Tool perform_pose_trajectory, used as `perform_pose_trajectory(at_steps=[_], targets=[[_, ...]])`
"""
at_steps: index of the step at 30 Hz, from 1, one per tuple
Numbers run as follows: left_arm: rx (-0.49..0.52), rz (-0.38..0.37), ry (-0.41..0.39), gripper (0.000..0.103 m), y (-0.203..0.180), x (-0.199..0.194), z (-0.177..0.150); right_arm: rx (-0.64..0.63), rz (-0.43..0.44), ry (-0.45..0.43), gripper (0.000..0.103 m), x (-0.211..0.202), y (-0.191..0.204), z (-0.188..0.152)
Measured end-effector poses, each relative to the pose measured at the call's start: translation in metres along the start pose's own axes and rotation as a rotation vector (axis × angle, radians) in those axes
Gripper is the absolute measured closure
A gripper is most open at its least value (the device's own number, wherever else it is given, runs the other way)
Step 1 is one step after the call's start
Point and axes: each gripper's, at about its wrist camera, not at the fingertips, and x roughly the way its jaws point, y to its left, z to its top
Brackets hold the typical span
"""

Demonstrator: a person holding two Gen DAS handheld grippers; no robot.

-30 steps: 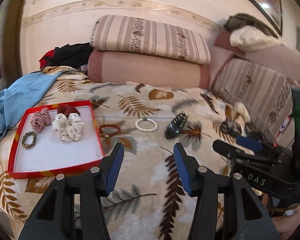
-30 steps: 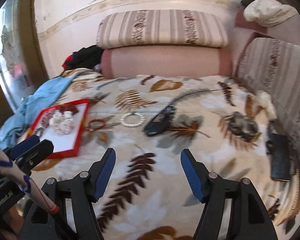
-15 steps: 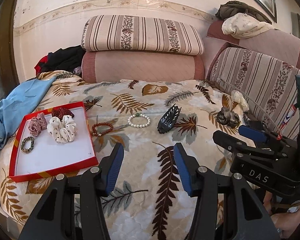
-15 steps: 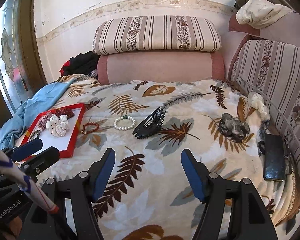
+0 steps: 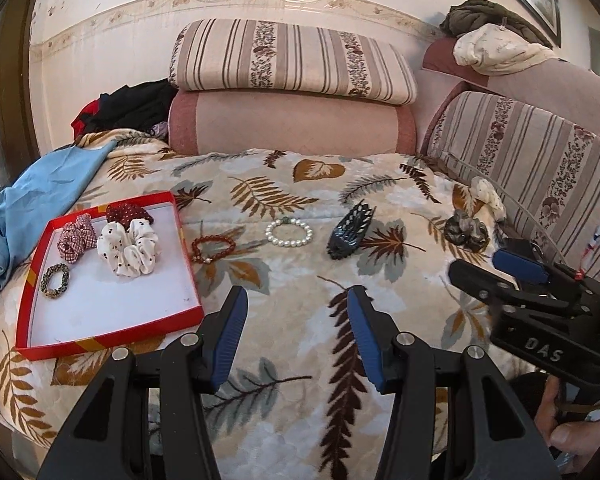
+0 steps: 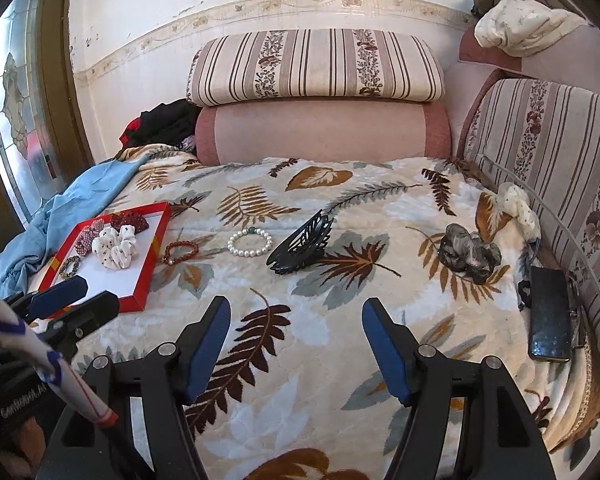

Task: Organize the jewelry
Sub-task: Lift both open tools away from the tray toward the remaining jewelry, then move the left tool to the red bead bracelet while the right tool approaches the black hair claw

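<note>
A red tray (image 5: 112, 338) (image 6: 148, 264) lies on the leaf-patterned bedspread at the left, holding a white dotted scrunchie (image 5: 129, 249), a checked one (image 5: 73, 236), a dark red one (image 5: 128, 213) and a small beaded ring (image 5: 55, 280). Right of the tray lie a red bead bracelet (image 5: 213, 247) (image 6: 181, 251), a pearl bracelet (image 5: 289, 232) (image 6: 250, 242) and a black claw clip (image 5: 350, 232) (image 6: 300, 246). Farther right sit a grey scrunchie (image 6: 469, 258) and a cream one (image 6: 518, 204). My left gripper (image 5: 296, 322) and right gripper (image 6: 296, 340) hover open and empty above the near bedspread.
Striped cushions (image 6: 316, 66) and a pink bolster (image 6: 324, 130) back the bed; another striped cushion (image 6: 548, 152) lines the right side. A blue cloth (image 5: 32, 200) drapes at the left, dark clothes (image 6: 164, 124) behind it. A black phone (image 6: 550, 316) lies at the right edge.
Both views have steadied and tilted slightly, so the bed sits lower and more level in frame. The objects on the bed lie as before and both grippers keep the same opening.
</note>
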Motion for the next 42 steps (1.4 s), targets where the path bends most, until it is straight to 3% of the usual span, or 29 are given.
perform_pose_trajectory(at_steps=[7, 13, 17, 26, 30, 31, 32, 33, 37, 42], targets=[[-0.037, 0.004, 0.085, 0.052, 0.041, 0.037, 0.007, 0.038, 0.031, 0.019, 0.030, 0.013, -0.012, -0.005], [-0.024, 0.027, 0.161, 0.054, 0.058, 0.091, 0.028, 0.059, 0.047, 0.029, 0.030, 0.027, -0.021, -0.009], [0.017, 0.053, 0.216, 0.069, 0.054, 0.140, 0.044, 0.092, 0.054, 0.050, 0.030, 0.040, -0.033, -0.014], [-0.015, 0.169, 0.348, 0.078, 0.060, 0.224, 0.045, 0.117, 0.068, 0.064, 0.030, 0.051, -0.043, -0.019], [-0.018, 0.198, 0.345, 0.082, 0.058, 0.241, 0.045, 0.120, 0.075, 0.071, 0.030, 0.055, -0.044, -0.020], [-0.017, 0.199, 0.341, 0.089, 0.057, 0.242, 0.045, 0.119, 0.074, 0.072, 0.030, 0.056, -0.043, -0.020], [-0.022, 0.194, 0.332, 0.099, 0.058, 0.242, 0.045, 0.120, 0.075, 0.072, 0.030, 0.057, -0.043, -0.020], [-0.027, 0.186, 0.326, 0.102, 0.058, 0.241, 0.044, 0.121, 0.078, 0.072, 0.030, 0.058, -0.043, -0.020], [-0.073, 0.112, 0.301, 0.103, 0.062, 0.228, 0.039, 0.135, 0.094, 0.081, 0.030, 0.063, -0.044, -0.016], [-0.120, -0.035, 0.268, 0.103, 0.054, 0.196, 0.024, 0.193, 0.146, 0.107, 0.030, 0.086, -0.051, -0.004]])
